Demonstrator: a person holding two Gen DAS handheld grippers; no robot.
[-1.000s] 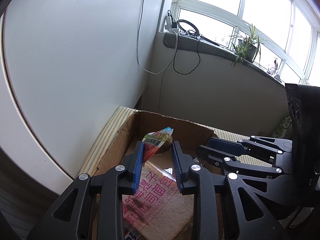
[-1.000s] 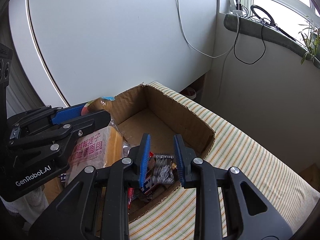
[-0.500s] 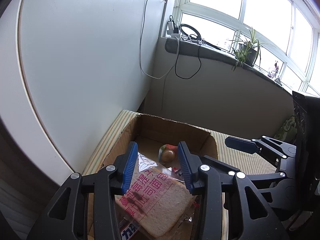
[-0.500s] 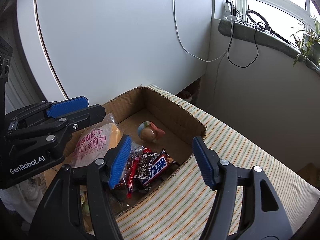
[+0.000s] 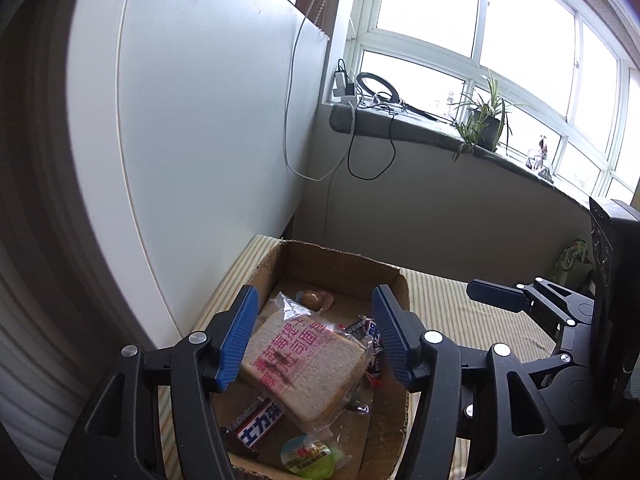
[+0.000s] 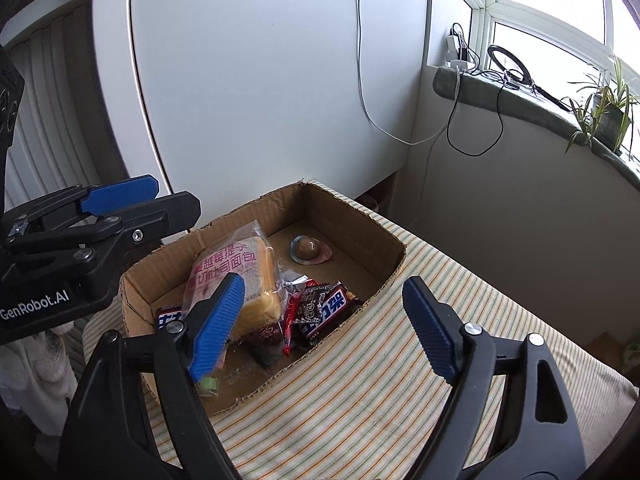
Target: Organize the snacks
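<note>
Left wrist view is showing your left hand-held gripper (image 5: 314, 340) hovering released over the open brown cardboard box (image 5: 394, 284), its blue ribbed pads (image 5: 236, 340) spread wide and gripping nothing. Directly beneath it, the clear-wrapped sliced bread loaf with pink lettering (image 5: 308, 364) is lying tilted in the box, leaning across the other snacks. A dark chocolate bar with a blue-and-white label (image 5: 256, 426) is poking out from under the loaf's near end, and a small round green-lidded cup (image 5: 308, 454) is sitting at the near wall of the box. A small round brown pastry in a pale wrapper (image 5: 314, 300) is resting alone toward the far end of the box floor. Right wrist view is showing your right hand-held gripper (image 6: 324, 326) also released and empty, hanging above the near wall of the box, with its right finger over the striped cloth surface (image 6: 400, 380) on which the box is sitting. From this side, more red and dark chocolate bar wrappers (image 6: 320, 308) are lying bunched just beside the loaf. The box is standing near a white panel (image 6: 260, 80) and below a windowsill with a potted green plant (image 6: 604, 116).
</note>
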